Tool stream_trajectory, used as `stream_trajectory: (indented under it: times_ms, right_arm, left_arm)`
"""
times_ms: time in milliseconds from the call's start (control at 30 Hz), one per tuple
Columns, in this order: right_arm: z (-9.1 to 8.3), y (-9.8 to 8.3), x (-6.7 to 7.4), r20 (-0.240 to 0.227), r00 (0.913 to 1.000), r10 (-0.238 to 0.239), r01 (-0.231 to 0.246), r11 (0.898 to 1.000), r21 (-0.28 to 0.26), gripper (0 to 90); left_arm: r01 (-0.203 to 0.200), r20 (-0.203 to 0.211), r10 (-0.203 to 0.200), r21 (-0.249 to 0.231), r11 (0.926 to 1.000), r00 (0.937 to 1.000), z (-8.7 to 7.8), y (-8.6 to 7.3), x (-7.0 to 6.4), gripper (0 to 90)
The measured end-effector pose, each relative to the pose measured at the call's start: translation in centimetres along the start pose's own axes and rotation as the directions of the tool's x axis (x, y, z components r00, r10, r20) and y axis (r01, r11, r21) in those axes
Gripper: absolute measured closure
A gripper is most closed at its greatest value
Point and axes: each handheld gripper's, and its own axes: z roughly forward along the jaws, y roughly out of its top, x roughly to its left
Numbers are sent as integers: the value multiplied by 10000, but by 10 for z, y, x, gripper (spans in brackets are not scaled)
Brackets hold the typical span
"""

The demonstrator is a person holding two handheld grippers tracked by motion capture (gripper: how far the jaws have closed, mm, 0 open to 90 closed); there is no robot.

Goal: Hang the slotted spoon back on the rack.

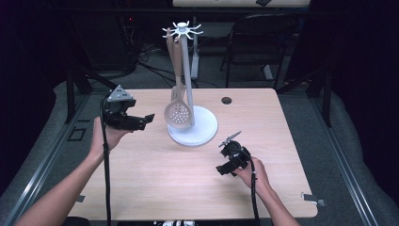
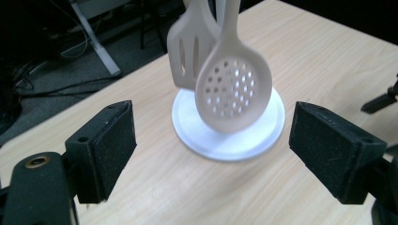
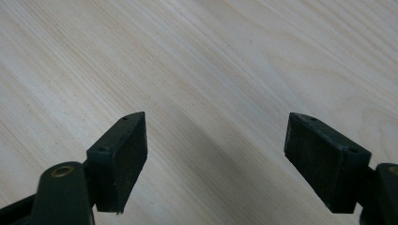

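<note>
A white utensil stand (image 1: 203, 128) with a round base, a thin pole and a ring of hooks on top rises from the middle of the wooden table (image 1: 141, 179). From the hooks hang a beige perforated spoon (image 1: 178, 114) and, behind it, a beige slotted spatula (image 2: 185, 56). My left gripper (image 1: 143, 121) is held above the table just left of the stand, pointing at the spoon (image 2: 233, 86). It is open, with nothing between its pads (image 2: 110, 140). My right gripper (image 1: 225, 154) hovers low over bare wood to the front right of the base, open and empty (image 3: 216, 159).
A round cable hole (image 1: 227, 100) sits near the table's far edge. A black chair (image 1: 263, 37) and cables stand on the floor beyond the table. Bare wood stretches across the table's near half between the two hands.
</note>
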Motion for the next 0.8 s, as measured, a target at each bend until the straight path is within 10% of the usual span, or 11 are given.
stream_trajectory:
  times_ms: [800]
  right_arm:
    - [2,0,4,-17,10000,34,-34,10000,-6,214]
  left_arm:
    - [936,376,-1024,1887,9776,9940,10,-111,-11,139]
